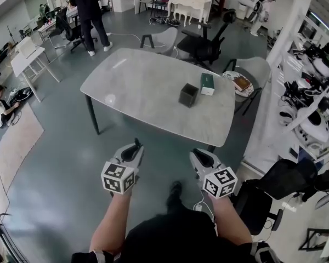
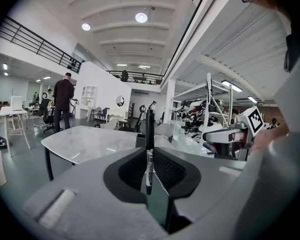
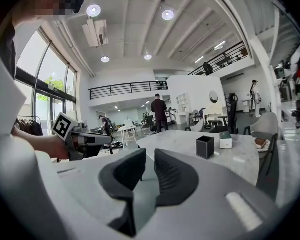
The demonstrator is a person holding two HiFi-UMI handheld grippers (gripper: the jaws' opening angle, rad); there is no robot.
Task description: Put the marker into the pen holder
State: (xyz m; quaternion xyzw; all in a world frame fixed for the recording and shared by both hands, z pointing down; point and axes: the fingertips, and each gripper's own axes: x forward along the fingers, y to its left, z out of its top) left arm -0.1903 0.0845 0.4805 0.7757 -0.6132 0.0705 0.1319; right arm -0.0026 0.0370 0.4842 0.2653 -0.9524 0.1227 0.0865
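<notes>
A black marker (image 2: 149,134) stands upright between the jaws of my left gripper (image 2: 150,159), which is shut on it. The black square pen holder (image 1: 188,95) sits on the grey table (image 1: 137,86), toward its right side, well ahead of both grippers. My left gripper (image 1: 132,153) and right gripper (image 1: 200,159) hang side by side over the floor, short of the table's near edge. The right gripper (image 3: 149,166) shows a narrow gap between its pads with nothing in it. The pen holder (image 3: 205,147) lies ahead and to its right.
A green and white box (image 1: 207,84) stands just right of the pen holder. Office chairs (image 1: 205,45) ring the table's far and right sides, one chair (image 1: 242,83) carrying a book. Shelving (image 1: 312,92) lines the right wall. A person (image 1: 90,15) stands far left.
</notes>
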